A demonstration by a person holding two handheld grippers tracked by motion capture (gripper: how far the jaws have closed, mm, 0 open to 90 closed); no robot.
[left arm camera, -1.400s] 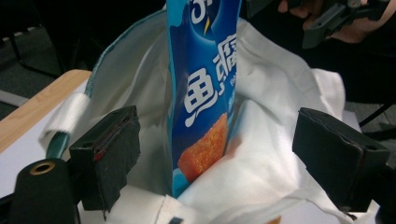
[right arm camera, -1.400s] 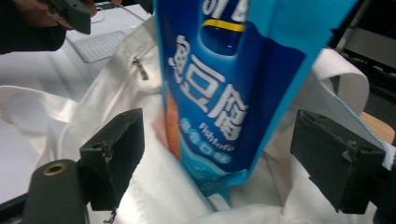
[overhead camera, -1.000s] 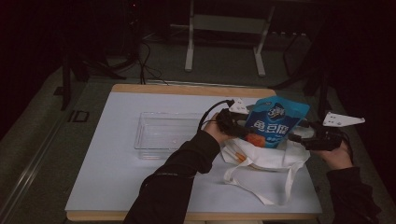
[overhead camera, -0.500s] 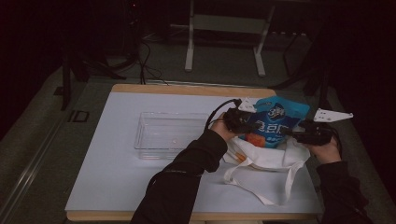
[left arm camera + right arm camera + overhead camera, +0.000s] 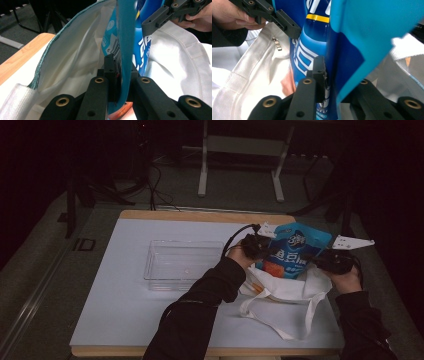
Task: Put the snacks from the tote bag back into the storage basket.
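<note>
While gripped from both sides, blue snack bag (image 5: 295, 251) stands upright at right of centre in the high view, lower end sunk in the mouth of a white cloth bag (image 5: 290, 292) lying on the white counter (image 5: 125, 310). Left hand-held gripper (image 5: 265, 251) pinching the snack bag's left edge; seen up close in the left gripper view, teal edge of the bag (image 5: 126, 50) clamped between the two black jaws at bottom centre, cloth bag's open lining to the left of it. Right hand-held gripper (image 5: 312, 260) pinching the opposite edge; in the right gripper view, blue fold of the snack bag (image 5: 342, 67) caught between the jaws at lower centre, other gripper's jaw and hand in the upper left corner, small metal zipper pull (image 5: 276, 43) on the cloth bag just below. Clear plastic tray (image 5: 182, 264) left of centre on the counter, well apart from both bags. Cloth bag's strap (image 5: 280, 317) trailing toward the lower edge of the frame.
</note>
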